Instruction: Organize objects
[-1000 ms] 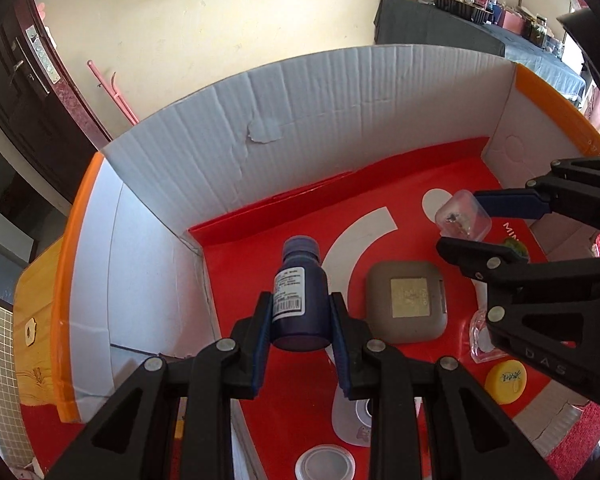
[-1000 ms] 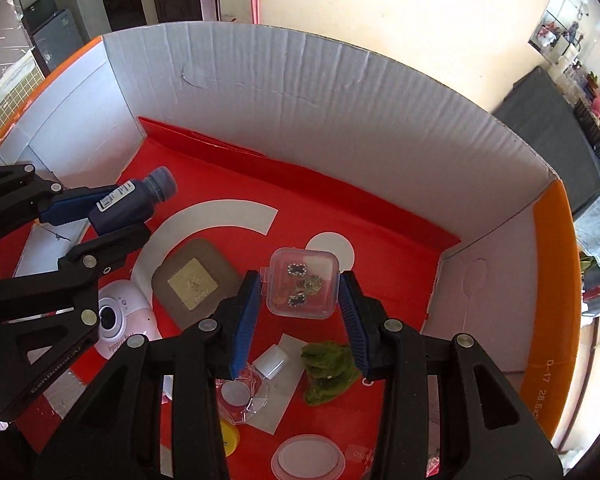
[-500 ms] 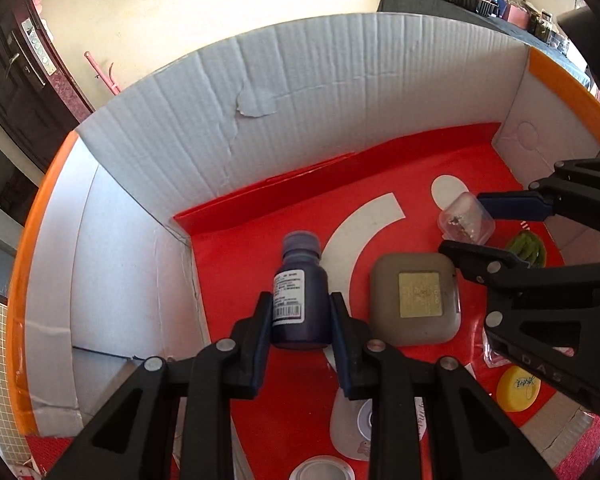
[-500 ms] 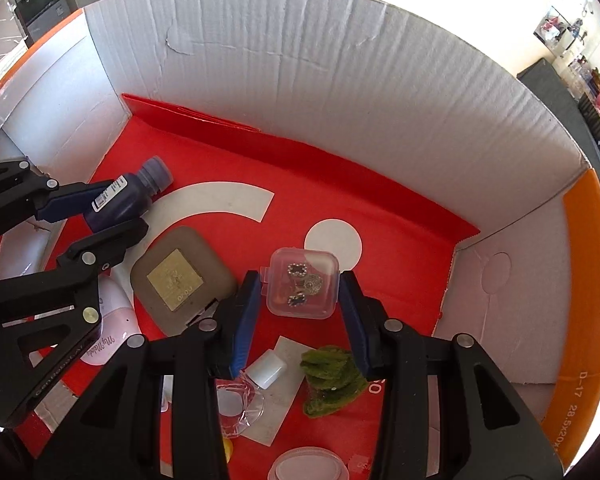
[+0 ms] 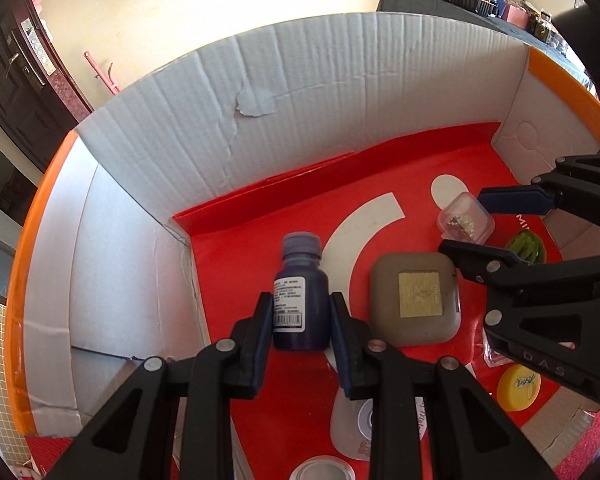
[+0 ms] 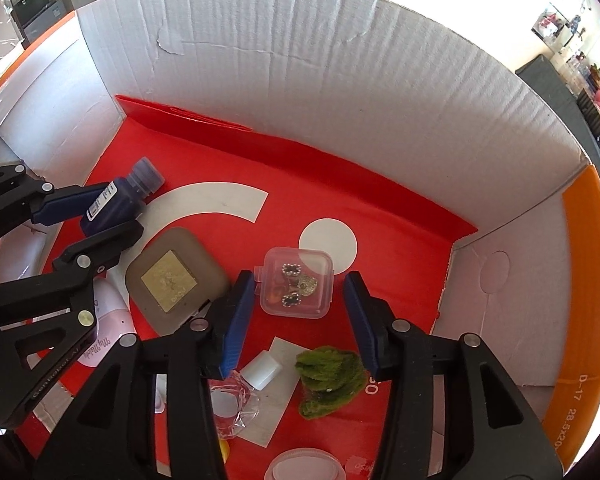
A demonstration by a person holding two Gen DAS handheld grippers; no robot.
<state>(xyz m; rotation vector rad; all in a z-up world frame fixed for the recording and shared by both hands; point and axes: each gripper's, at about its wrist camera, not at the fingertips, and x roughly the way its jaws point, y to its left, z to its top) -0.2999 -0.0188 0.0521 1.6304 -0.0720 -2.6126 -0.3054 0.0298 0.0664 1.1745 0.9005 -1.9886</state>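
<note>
The left tongs [image 5: 300, 320] are clamping the dark blue plastic bottle with a white printed label [image 5: 300, 312] by its body, cap pointing toward the back wall of the white corrugated cardboard box with a red printed floor and orange rims [image 5: 340, 92]; whether the bottle is touching the floor cannot be told. The right tongs [image 6: 298, 312] are standing apart, with their blue pads clear of the small clear square plastic case of trinkets [image 6: 296, 286] that is lying on the floor between them. Bare red floor is showing between both tongs and the back wall, and between the case and the right wall. One grey-brown rounded square compact with a gold panel [image 6: 176, 280] is lying between the bottle and the case. Nearer the front are sitting one fuzzy green clump [image 6: 330, 376], one yellow round cap [image 5: 518, 388], one pink-and-white rounded gadget [image 6: 108, 324] and one round translucent lid [image 6: 304, 466].
</note>
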